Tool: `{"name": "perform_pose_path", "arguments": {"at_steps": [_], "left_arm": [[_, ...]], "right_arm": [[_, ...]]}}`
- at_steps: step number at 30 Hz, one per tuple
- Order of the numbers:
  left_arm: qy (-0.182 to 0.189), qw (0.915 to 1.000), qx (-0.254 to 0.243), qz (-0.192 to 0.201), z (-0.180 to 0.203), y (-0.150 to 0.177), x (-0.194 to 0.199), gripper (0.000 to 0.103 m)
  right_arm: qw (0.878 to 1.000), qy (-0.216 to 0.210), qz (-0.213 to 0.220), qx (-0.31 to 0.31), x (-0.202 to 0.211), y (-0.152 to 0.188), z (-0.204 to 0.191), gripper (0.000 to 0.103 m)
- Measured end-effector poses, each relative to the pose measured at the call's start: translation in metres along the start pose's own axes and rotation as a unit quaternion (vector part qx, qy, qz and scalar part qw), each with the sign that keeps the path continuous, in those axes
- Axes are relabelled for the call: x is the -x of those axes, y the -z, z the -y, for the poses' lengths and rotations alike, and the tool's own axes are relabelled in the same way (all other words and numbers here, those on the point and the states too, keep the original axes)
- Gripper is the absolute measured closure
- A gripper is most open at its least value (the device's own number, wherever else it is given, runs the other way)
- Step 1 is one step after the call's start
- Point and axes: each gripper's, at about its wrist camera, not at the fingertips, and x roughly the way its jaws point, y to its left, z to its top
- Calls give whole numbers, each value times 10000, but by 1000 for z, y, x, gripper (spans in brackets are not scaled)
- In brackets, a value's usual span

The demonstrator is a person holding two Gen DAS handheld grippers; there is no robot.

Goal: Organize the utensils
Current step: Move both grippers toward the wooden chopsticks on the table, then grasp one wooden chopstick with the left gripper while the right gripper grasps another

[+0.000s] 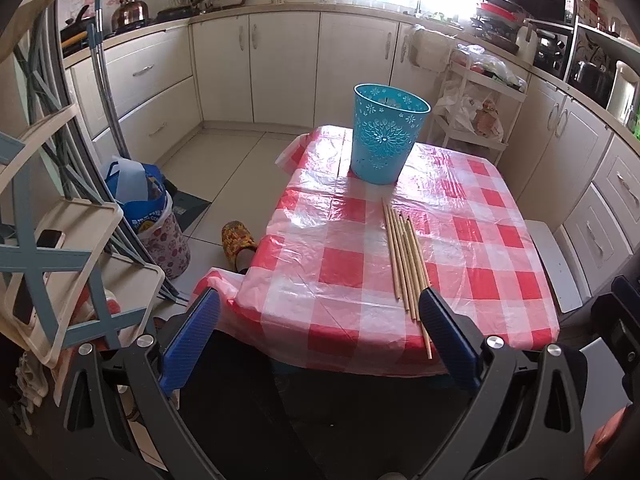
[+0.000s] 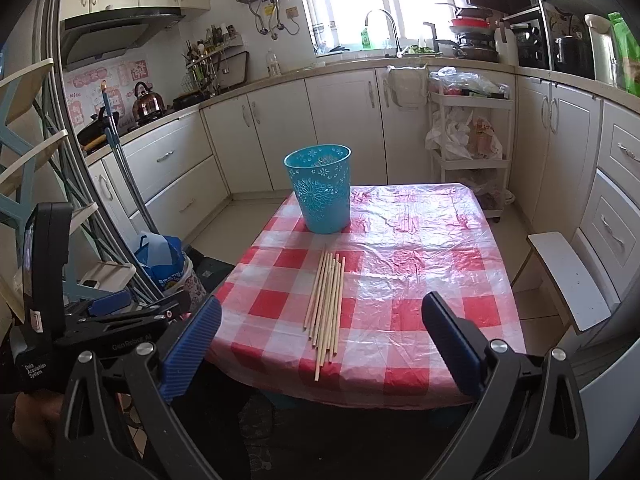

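left wrist view, from left to right: a shelf rack (image 1: 60,240) of beige trays on blue-grey frames fills the left edge, with a blue bag (image 1: 136,192) on the floor beside it and a patterned slipper (image 1: 239,242) at the table's near left corner. the left gripper (image 1: 320,316) is held short of the table's near edge, its blue-padded fingers (image 1: 192,340) spread wide with nothing between them. the table carries a red-and-white checked cloth (image 1: 460,248) under glossy plastic. the bundle of wooden chopsticks (image 1: 406,264) lies roughly parallel on the cloth, running from mid-table toward the near edge, and the longest stick reaches out over that edge just beside the right-hand finger. behind the chopsticks, near the far left corner of the table, the teal perforated basket (image 1: 384,136) stands upright, apart from the sticks. right wrist view, same order: the left gripper's body (image 2: 100,320) shows at the left, then the right gripper (image 2: 320,320) with its fingers (image 2: 452,344) equally wide apart and holding nothing, hanging before the near edge. the chopsticks (image 2: 326,300) lie between the two fingers' lines of sight, left of the table's middle, and the basket (image 2: 322,188) stands behind them. a white cart (image 2: 468,132) stands beyond the table, and a white stool (image 2: 568,276) sits just off its right side.
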Motion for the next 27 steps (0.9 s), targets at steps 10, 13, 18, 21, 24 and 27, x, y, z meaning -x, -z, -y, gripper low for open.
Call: {"name": "perform_pose_path", "arguments": {"at_steps": [10, 13, 18, 21, 24, 27], "left_arm": [[117, 9986, 71, -520, 1, -23, -82, 8], [177, 9983, 42, -554, 6, -28, -105, 8], [231, 9979, -1, -599, 18, -36, -137, 8], [240, 9975, -40, -665, 26, -38, -159, 8], [262, 9968, -96, -750, 35, -39, -177, 8], [272, 9965, -147, -778, 44, -40, -190, 8]], "right_arm": [[9984, -111, -558, -39, -98, 0, 14, 7], [9967, -133, -798, -52, -130, 1, 22, 21], [9941, -198, -1059, -87, -175, 1, 27, 53], [9936, -157, -1117, -34, -198, 2, 26, 59], [9913, -100, -1311, 7, -222, 4, 28, 65], [9894, -12, -1452, 102, -240, 4, 30, 67]]}}
